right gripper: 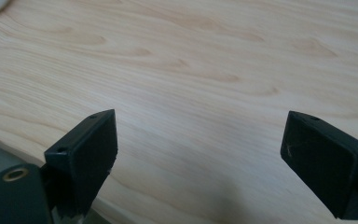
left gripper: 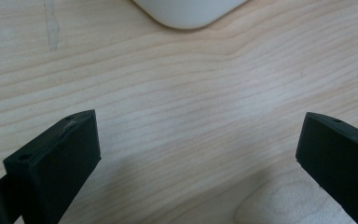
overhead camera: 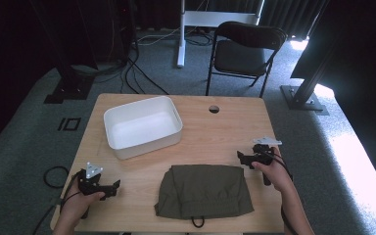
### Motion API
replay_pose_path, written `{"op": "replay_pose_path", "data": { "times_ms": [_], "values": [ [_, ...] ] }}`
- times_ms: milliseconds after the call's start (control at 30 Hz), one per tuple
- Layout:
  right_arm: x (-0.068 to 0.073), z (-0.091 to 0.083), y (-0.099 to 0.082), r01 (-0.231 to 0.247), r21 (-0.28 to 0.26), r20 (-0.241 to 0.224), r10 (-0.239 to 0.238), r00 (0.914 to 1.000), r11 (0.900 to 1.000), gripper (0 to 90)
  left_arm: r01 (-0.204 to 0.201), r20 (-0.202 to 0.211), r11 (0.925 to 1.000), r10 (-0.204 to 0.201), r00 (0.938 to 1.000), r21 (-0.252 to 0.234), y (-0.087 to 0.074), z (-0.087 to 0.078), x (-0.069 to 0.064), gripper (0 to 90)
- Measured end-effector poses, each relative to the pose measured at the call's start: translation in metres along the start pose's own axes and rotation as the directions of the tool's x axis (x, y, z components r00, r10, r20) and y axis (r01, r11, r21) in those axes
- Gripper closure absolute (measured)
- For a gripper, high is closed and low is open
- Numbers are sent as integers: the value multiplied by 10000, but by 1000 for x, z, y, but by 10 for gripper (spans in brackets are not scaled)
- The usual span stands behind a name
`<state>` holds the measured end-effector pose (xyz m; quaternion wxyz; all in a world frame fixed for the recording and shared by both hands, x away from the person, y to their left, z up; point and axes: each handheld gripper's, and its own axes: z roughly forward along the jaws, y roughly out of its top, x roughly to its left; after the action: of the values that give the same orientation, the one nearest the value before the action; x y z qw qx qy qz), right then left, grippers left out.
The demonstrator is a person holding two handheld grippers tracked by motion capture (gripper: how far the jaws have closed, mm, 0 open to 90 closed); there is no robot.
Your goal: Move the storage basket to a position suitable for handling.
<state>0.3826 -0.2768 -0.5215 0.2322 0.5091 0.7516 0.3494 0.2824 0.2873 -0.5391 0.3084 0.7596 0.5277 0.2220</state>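
Olive-green folded cloth (overhead camera: 203, 190) lies flat on the wooden desk (overhead camera: 215, 132) near its front edge, roughly midway between the 2 tools, with a dark cord loop poking out at its near hem. Left tool (overhead camera: 113, 186) sits near the cloth's left side but apart from it, held low over the desk by the person's left hand (overhead camera: 81, 201); in the left gripper view its 2 black jaws stand wide apart with nothing but bare wood between them, and a rounded corner of the white bin (left gripper: 189, 11) shows at the top. Right tool (overhead camera: 241, 156) hovers just beyond the cloth's upper right corner, gripped by the right hand (overhead camera: 274, 174); its jaws too are spread wide and hold nothing. White bin (overhead camera: 142, 126) rests on the desk's left rear part, well apart from the cloth.
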Motion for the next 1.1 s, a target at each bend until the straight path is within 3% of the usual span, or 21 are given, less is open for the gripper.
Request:
{"op": "replay_pose_path", "data": {
  "times_ms": [333,467,667,933,1000,1100],
  "values": [
    [29,12,28,279,-254,-599,-294,9978,9993,106,185,55,9997,-184,9998,-173,12,-1,4,7],
    [38,16,35,512,-265,-631,-528,9966,9983,106,255,67,9994,-254,9997,-230,16,-2,5,7],
    [61,25,56,647,-517,-1048,-698,9920,9966,107,183,42,9984,-181,9998,-532,33,-8,8,8],
    [86,38,77,858,-527,-1231,-918,9881,9949,110,536,-8,9949,-538,9986,-854,47,-10,16,8],
    [92,40,82,947,-541,-1333,-1011,9859,9940,110,672,-84,9930,-683,9976,-971,51,-11,19,58],
    [101,43,91,962,-641,-1507,-1049,9830,9933,110,764,-211,9907,-792,9966,-1124,57,-14,22,59]
  ]
}}
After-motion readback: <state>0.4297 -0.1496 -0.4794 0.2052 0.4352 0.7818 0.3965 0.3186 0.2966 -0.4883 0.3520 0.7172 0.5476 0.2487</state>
